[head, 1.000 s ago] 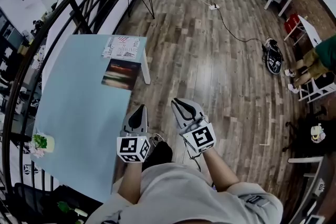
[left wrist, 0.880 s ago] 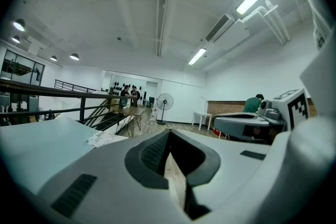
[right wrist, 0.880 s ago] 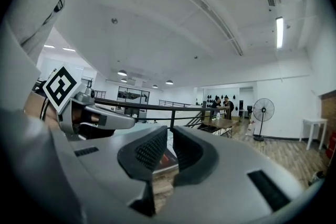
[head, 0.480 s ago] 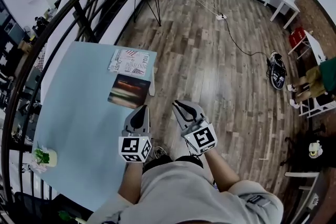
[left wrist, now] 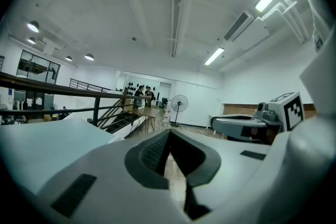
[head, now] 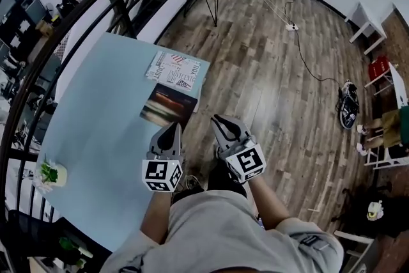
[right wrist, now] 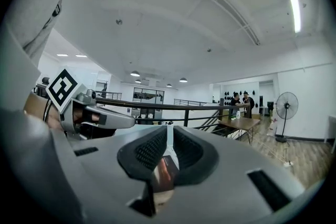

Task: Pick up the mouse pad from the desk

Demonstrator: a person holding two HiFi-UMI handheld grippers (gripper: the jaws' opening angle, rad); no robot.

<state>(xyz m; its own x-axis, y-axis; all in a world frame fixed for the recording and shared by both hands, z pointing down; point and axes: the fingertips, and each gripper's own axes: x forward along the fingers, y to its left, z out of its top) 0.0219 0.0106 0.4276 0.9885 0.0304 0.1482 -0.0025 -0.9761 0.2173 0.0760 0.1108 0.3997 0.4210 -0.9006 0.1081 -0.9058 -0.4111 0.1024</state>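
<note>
The mouse pad [head: 167, 105] lies flat near the right edge of the desk [head: 96, 131]. It is close at twelve o'clock from our left gripper [head: 172, 127], whose jaw tips meet on nothing. From our right gripper [head: 216, 119], jaws a narrow slit apart and empty, it is at ten o'clock. A printed sheet [head: 177, 68] adjoins the pad's far edge. A small plant [head: 50, 174] sits well off at eight o'clock.

The pale blue rectangular desk top [head: 96, 137] looks smooth and matt, the dark rectangular mouse pad [head: 167, 105] faintly glossy, the printed paper sheet [head: 177, 70] flat and matt, the brown wood-plank floor [head: 268, 73] grained with a soft sheen.
</note>
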